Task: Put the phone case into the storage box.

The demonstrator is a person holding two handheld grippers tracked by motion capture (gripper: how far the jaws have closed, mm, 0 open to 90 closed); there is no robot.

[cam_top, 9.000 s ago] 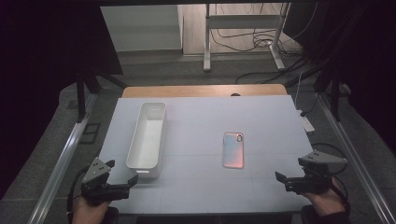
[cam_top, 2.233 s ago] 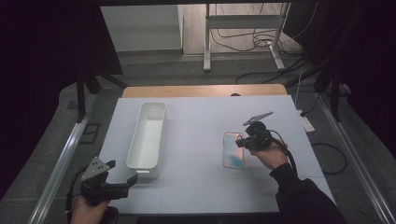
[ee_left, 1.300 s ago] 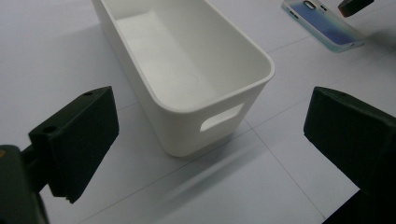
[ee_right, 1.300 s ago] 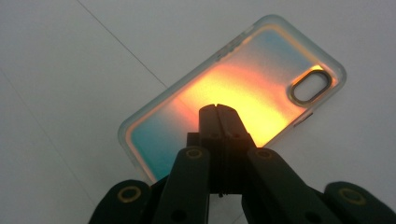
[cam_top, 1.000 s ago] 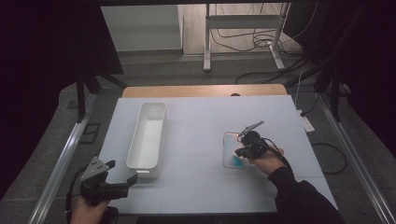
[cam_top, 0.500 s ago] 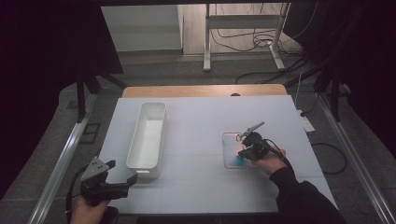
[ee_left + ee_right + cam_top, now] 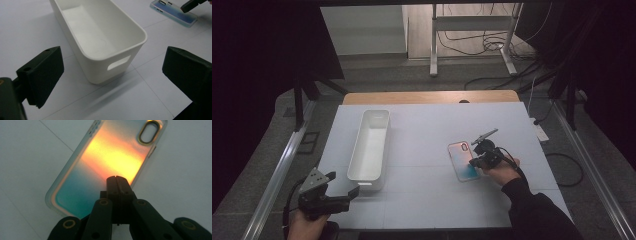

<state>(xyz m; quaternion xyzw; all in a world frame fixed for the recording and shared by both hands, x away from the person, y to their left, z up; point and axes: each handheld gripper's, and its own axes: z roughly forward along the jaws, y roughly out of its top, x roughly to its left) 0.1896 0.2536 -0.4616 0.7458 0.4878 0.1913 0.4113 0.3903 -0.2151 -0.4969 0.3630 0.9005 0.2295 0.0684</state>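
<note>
A phone case (image 7: 460, 159) with an orange-to-teal gradient lies flat on the white table (image 7: 427, 125), right of centre. My right gripper (image 7: 474, 162) is shut, and its paired tips rest over the case's right edge. The right gripper view shows the jaws (image 7: 116, 180) pressed together above the case (image 7: 100, 162), with nothing visibly between them. My left gripper (image 7: 343, 192) is held open near the table's front left corner. In the left gripper view its jaws (image 7: 113, 65) stand wide apart in front of a white bin (image 7: 100, 37).
The long white bin (image 7: 370, 144) is empty and stands left of centre, lengthwise front to back. A wooden strip (image 7: 427, 97) edges the table's far side. Metal rails run along both sides. A stand and cables sit on the floor beyond.
My right gripper travelled from the front right corner to the phone case, then edged slightly lower left onto it. The left gripper stayed put.
</note>
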